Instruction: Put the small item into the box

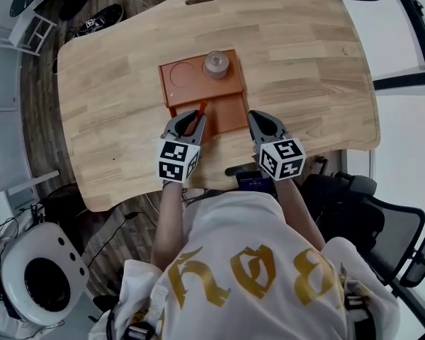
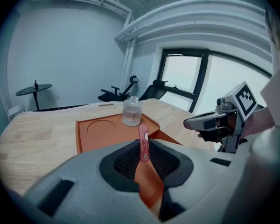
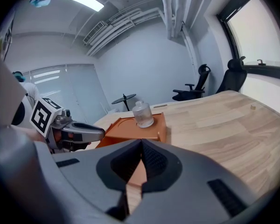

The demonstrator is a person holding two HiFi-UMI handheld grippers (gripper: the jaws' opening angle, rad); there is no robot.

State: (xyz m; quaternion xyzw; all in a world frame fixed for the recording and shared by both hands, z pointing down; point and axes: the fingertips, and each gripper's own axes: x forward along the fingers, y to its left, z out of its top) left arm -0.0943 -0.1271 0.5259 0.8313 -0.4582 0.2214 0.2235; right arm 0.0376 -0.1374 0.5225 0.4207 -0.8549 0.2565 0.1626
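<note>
Starting on the left: the left gripper (image 1: 195, 117) is pinching the small red item (image 1: 202, 108), with the jaws closed down narrow on its lower end. In the left gripper view the item (image 2: 143, 143) is sticking up out of the pads. It looks like a slim folded pocket tool with little rivets, but I can't say for sure.

My guess is it's handling as light and stiff, with a smooth hard shell that's probably a bit slippery. It's so thin that it could swivel between the pads if bumped. Gripping across the flat sides near one end, like it's doing here, seems the sensible hold. It leaves the free end clear to go in first.

The item's long axis is running along the jaws. It's pointing away from the person and a touch to the right. The free tip is hanging right at the near edge of the orange box (image 1: 227, 112), above the table (image 1: 304, 69) and not resting on anything.

Further in, a clear jar (image 1: 216, 64) is sitting in the box's far right corner, so the near compartment looks like the free spot.

On the right, the right gripper (image 1: 253, 116) is hovering just beside the box with its jaws pressed together and nothing between them.
</note>
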